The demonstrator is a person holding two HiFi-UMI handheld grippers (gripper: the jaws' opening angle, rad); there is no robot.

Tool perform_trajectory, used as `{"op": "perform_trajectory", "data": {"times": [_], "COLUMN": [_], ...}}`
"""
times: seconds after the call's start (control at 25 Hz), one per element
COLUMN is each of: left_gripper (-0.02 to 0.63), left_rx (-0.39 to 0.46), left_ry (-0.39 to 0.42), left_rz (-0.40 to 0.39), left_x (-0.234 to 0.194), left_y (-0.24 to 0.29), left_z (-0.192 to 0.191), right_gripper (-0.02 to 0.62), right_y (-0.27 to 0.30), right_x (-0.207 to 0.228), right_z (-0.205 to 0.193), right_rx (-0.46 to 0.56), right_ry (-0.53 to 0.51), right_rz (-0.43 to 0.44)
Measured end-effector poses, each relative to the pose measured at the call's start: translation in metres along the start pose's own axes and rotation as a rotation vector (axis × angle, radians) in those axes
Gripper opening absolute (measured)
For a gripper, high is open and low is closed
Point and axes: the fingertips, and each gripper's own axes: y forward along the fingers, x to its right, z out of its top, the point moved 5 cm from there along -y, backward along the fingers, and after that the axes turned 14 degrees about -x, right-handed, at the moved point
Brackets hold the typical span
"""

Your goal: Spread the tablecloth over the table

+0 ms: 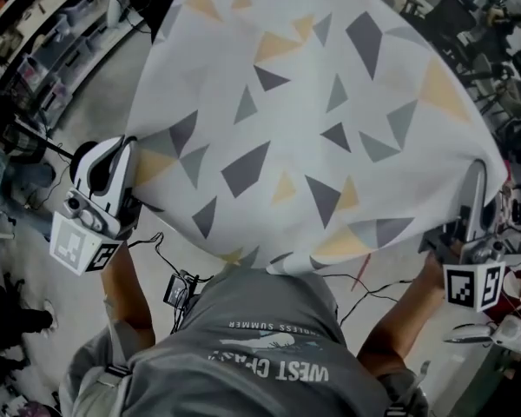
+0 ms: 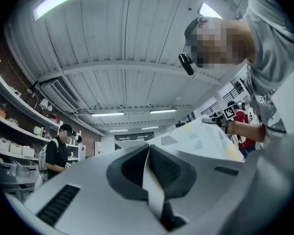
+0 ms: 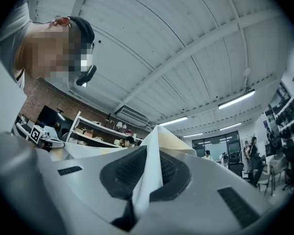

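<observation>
White tablecloth (image 1: 313,102) | left gripper (image 2: 148,155) pinches it | right gripper (image 3: 154,155) pinches it | shelf bins (image 2: 2,144): contents unclear

Wide tablecloth (image 1: 313,102) across the whole front, shelving (image 1: 43,68) left, equipment clutter (image 1: 495,68) right.

Shelves (image 2: 12,119) stand beneath long ceiling lights (image 2: 108,114).

Grey floor (image 1: 100,102) shows at left & bottom-centre of head view. Standing on it: shelf rack (image 1: 48,72) w/ bins upper left, dark shoes (image 1: 22,321) lower left. Small black box (image 1: 181,288) w/ cables bottom-centre; can't tell if it rests on floor.
</observation>
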Motion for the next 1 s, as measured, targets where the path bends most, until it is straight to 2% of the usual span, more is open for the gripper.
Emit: {"op": "perform_trajectory", "data": {"times": [0.28,0.64,0.76,1.0], "left_gripper": [0.000,0.000,0.000,0.000], "left_rx": [0.001,-0.003,-0.016,-0.063], "left_ry": [-0.014,-0.024,-0.025,-0.006], "left_rz": [-0.062,-0.033,-0.007,0.083], "left_x": [-0.014,-0.012,-0.018,-0.016], "left_y": [0.017,0.010,0.036,0.105], "left_z": [-0.014,-0.014,-0.018,-0.018], "right_gripper": [0.014,0.014,0.014,0.014], "right_y": [0.003,0.010,0.039,0.104], "right_x": [-0.003,0.005,0.027,0.107], "right_z": [-0.007,-0.008,-0.016,-0.050], "right_rx": [-0.023,-0.021,-0.016,0.009], "right_ry": [0.006,0.015,0.015,0.063], "right_rz": [-0.051,-0.033,-0.005,0.065]}}
